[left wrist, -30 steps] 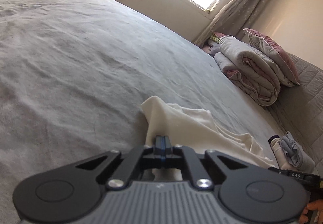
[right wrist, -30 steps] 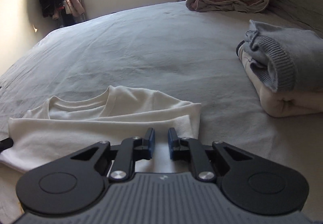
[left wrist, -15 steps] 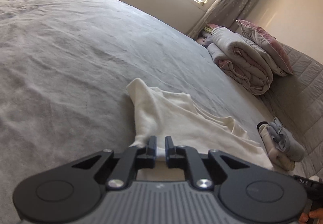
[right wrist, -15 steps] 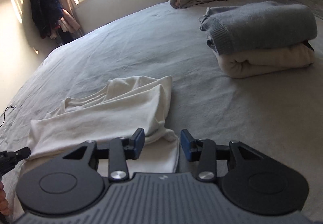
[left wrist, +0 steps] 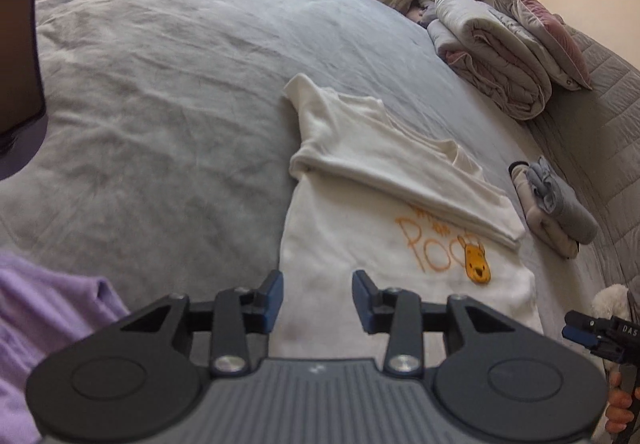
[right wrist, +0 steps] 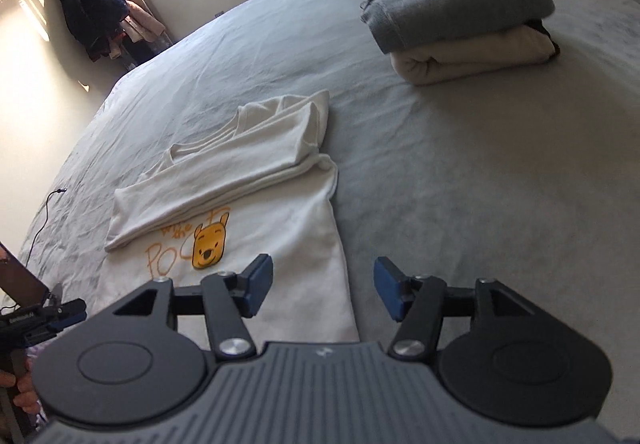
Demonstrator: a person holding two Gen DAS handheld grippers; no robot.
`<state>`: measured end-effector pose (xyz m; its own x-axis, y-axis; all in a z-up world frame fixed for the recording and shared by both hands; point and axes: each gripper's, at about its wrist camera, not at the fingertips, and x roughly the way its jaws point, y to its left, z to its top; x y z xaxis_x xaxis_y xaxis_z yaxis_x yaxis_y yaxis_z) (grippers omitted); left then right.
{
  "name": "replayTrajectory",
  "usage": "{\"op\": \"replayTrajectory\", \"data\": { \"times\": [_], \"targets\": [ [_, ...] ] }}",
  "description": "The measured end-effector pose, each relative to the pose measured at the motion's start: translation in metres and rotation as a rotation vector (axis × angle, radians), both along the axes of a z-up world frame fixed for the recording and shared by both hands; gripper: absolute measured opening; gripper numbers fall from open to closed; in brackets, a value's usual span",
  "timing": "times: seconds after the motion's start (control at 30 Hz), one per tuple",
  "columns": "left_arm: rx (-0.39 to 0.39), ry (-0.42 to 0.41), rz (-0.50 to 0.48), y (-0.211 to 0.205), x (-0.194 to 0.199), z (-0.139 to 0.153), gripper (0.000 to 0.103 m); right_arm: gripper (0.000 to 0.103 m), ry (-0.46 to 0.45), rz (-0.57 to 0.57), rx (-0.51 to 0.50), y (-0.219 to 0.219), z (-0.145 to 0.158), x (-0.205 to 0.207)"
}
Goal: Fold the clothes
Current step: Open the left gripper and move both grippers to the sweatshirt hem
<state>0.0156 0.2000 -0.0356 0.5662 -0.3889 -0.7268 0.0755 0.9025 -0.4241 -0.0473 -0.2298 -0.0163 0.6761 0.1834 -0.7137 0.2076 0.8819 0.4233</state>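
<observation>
Surface: a wide bed covered by a grey, lightly creased sheet point(left wrist: 168, 92). A white T-shirt point(left wrist: 360, 244) with an orange bear print lies flat near the front edge, its upper part folded down over the chest. The left gripper point(left wrist: 317, 298) hangs over the shirt's near left hem, jaws opening, pads clear of the cloth. The right gripper point(right wrist: 323, 290) hangs over the near right hem, jaws likewise opening, gripping nothing. A folded stack, grey garment on cream point(right wrist: 464, 20), sits well apart to the right. A rolled duvet point(left wrist: 492, 52) and pillow point(left wrist: 540, 28) rest by the padded headboard. Window, curtains and hanging dark clothes point(right wrist: 88, 4) line the far wall. A thin cable point(right wrist: 44, 212) trails across the sheet.
</observation>
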Motion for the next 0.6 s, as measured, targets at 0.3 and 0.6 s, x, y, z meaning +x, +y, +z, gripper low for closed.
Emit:
{"op": "replayTrajectory", "data": {
  "times": [0.3, 0.6],
  "targets": [
    [0.033, 0.11, -0.054, 0.008, -0.052, -0.007, 0.038, 0.06, 0.181, 0.005, 0.18, -0.013, -0.016, -0.051],
    [-0.02, 0.218, -0.082, 0.018, -0.087, -0.003, 0.038, 0.06, 0.26, 0.02, 0.24, -0.022, -0.017, -0.085]
  ]
}}
